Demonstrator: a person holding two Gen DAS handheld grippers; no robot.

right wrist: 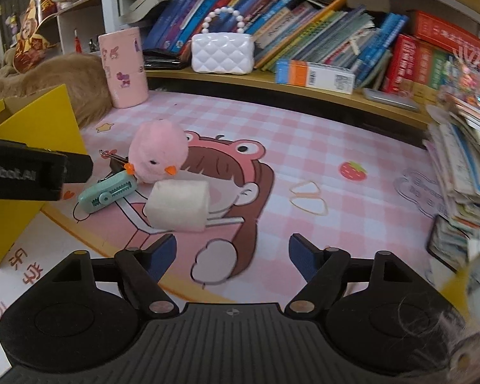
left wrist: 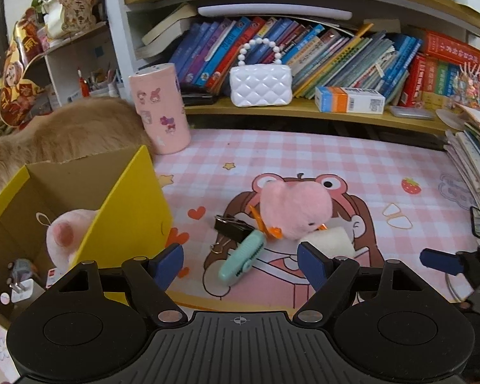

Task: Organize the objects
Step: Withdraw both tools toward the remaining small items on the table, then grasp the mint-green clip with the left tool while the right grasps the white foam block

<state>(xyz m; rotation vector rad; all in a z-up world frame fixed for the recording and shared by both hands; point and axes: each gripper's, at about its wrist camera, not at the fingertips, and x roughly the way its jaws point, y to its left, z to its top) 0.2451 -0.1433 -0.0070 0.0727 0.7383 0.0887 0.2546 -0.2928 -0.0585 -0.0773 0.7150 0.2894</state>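
Jaws of both grippers stand apart, empty; pink plush chick [right wrist: 158, 151] lies ahead, beyond right gripper [right wrist: 233, 254].

The left black two-finger tool with blue pads [left wrist: 240, 264] points down at a slant, its jaws standing wide apart with nothing between the pads. The right black two-finger tool with blue pads [right wrist: 232, 256] tilts down likewise, jaws spread and empty. Its blue fingertip shows at the left view's right edge.
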